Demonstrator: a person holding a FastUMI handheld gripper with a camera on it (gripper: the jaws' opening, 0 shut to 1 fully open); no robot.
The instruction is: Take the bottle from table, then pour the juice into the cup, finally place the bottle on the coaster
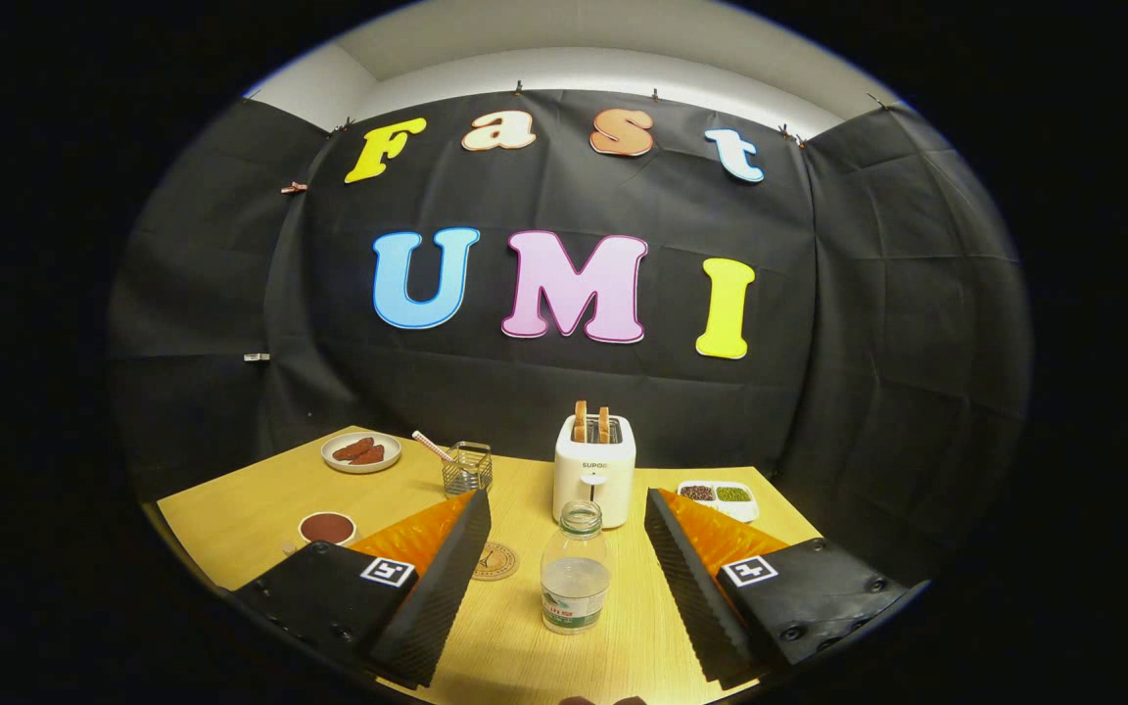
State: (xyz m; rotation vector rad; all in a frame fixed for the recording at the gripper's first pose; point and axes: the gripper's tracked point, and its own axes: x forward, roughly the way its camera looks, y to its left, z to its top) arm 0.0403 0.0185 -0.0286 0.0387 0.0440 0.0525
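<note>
Booth enclosed by black cloth wall, pale ceiling strip above. Rectangular light wooden table as work surface. Gripper spread wide, gripping nothing. Clear plastic bottle with open neck and green label upright on table, between the fingers, touching neither. White two-slot toaster with bread slices just beyond bottle. Round white plate with brown pieces at far left. Wire-mesh cup holding striped straw beside toaster. White divided dish of beans on right. Small dark-filled round bowl near left finger. Round cork coaster just left of bottle, apart from it.
</note>
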